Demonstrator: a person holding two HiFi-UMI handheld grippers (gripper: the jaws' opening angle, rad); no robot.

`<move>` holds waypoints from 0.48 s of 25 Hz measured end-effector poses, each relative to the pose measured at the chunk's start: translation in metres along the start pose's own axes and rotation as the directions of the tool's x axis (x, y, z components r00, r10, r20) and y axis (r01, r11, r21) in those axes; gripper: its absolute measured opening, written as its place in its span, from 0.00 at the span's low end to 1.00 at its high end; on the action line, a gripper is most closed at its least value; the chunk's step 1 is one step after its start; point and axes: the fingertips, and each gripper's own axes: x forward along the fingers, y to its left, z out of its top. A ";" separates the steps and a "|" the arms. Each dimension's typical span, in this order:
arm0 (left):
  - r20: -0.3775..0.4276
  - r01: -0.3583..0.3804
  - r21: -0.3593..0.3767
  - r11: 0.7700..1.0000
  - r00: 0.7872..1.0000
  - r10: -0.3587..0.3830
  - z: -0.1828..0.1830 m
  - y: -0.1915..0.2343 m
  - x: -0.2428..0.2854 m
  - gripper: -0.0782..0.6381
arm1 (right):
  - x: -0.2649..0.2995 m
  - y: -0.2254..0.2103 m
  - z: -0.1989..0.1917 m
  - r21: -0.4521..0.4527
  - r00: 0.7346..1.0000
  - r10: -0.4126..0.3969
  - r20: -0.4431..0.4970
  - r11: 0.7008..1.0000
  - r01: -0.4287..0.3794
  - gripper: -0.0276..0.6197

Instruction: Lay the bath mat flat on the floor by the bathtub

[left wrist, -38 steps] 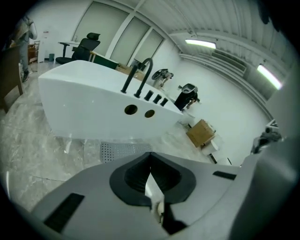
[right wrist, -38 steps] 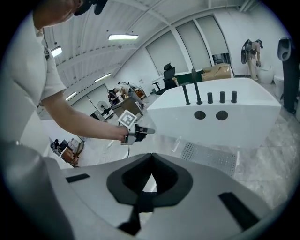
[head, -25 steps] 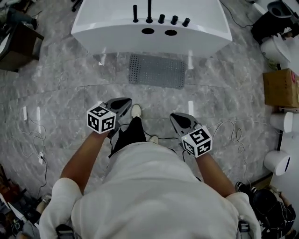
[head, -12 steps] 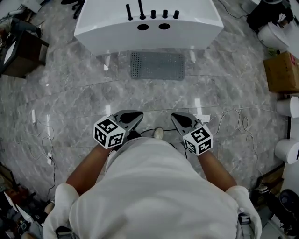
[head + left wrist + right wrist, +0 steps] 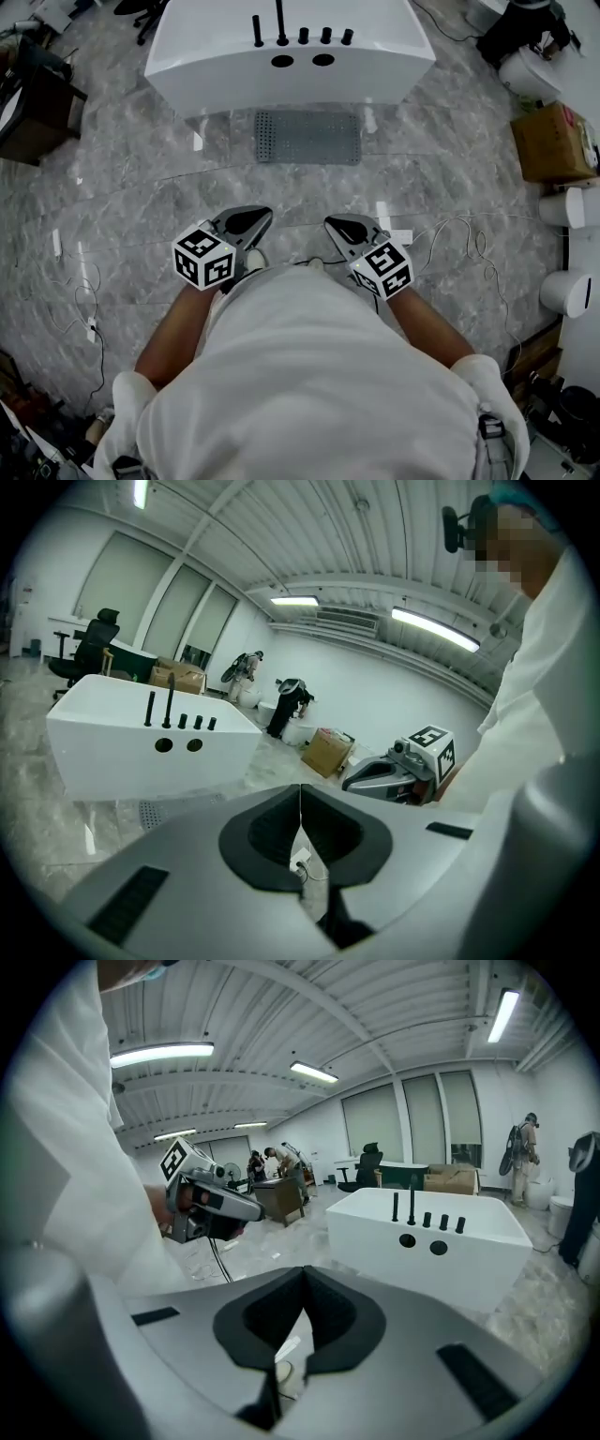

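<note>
Little has changed in the last second, and that is the point. The mat (image 5: 307,137) lies where it lay a second ago: spread flat on the floor (image 5: 141,187), just beside the near wall of the tub (image 5: 281,70), roughly under the taps, with no fold or curled corner that I can see from the head view. It has not shifted against the tub at all.

What has moved is you. Your head has swung slightly, so the tub sits a touch differently in view. Your two grippers have also drawn a little closer together in front of your waist, well apart from the mat.

Your left gripper (image 5: 255,221) has its jaws pressed together with nothing between them; its own view shows only floor and a cable through the notch. Your right gripper (image 5: 336,226) is the same: jaws meeting, empty, pointed toward the tub.

With both tools empty and held back, and the mat resting flat by the tub, I judge the task finished. You have nothing left to place. A check of the far edge under the tub's overhang would be the only thing worth doing, since that strip is partly shaded from here. If it lies flat too, leave it alone.
</note>
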 end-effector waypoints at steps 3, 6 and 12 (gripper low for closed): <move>0.033 -0.007 -0.029 1.000 0.999 0.008 -0.001 0.014 -0.021 0.13 | 0.010 0.012 0.013 -0.023 1.000 0.001 0.004 1.000 -0.001 0.05; 0.047 -0.014 -0.038 0.999 0.999 0.015 -0.004 0.026 -0.041 0.13 | 0.022 0.024 0.024 -0.027 1.000 0.001 0.002 1.000 -0.001 0.05; 0.070 -0.043 -0.063 0.997 0.996 0.047 -0.015 0.062 -0.088 0.13 | 0.050 0.055 0.035 -0.038 1.000 -0.014 -0.023 0.999 0.013 0.05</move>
